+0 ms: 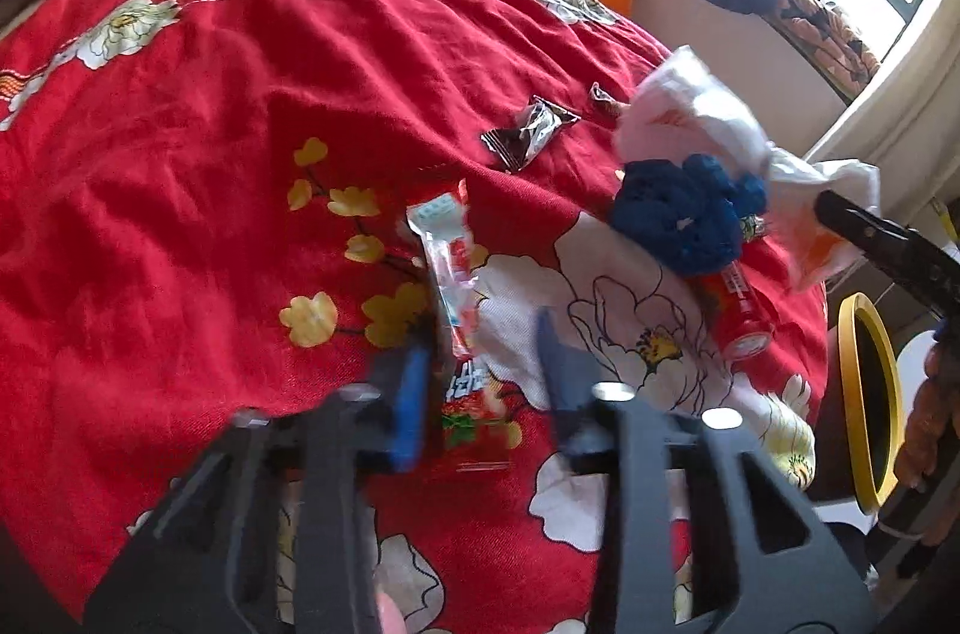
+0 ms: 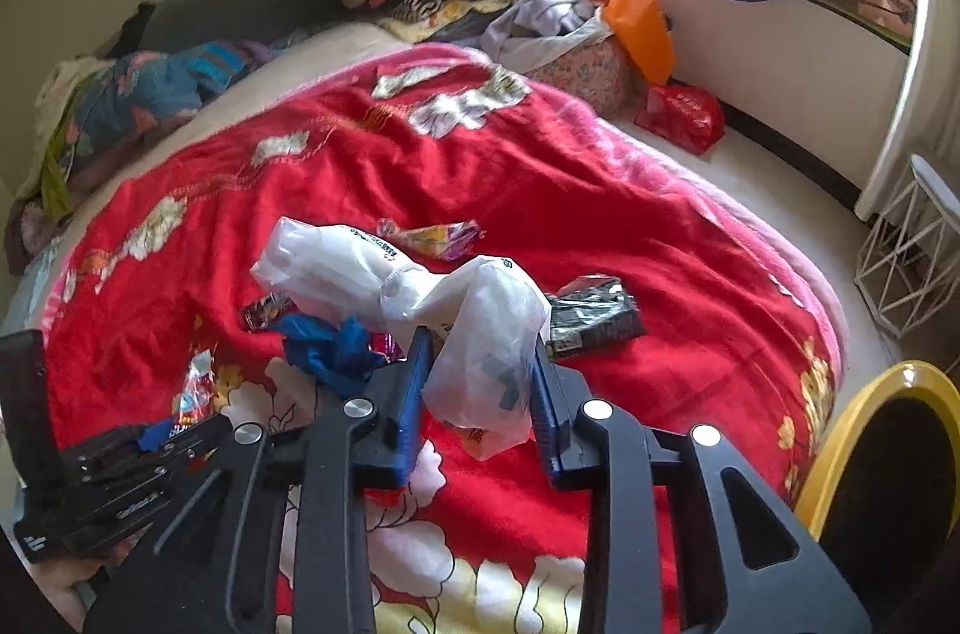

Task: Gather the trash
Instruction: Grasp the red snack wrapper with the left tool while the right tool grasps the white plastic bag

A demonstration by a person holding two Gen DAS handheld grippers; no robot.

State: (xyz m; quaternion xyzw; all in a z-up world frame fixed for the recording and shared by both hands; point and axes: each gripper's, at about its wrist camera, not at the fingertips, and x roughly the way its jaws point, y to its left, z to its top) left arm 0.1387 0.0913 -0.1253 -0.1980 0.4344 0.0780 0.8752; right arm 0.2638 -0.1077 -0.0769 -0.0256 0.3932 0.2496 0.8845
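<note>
Trash lies scattered on a red flowered blanket covering the bed. Low in the left wrist view, the left hand-held gripper has a clear-and-red snack wrapper between its blue pads, though blur hides whether they pinch it. At the centre of the right wrist view, the right hand-held gripper clenches a white plastic bag. A yellow-rimmed bin stands at lower right.
</note>
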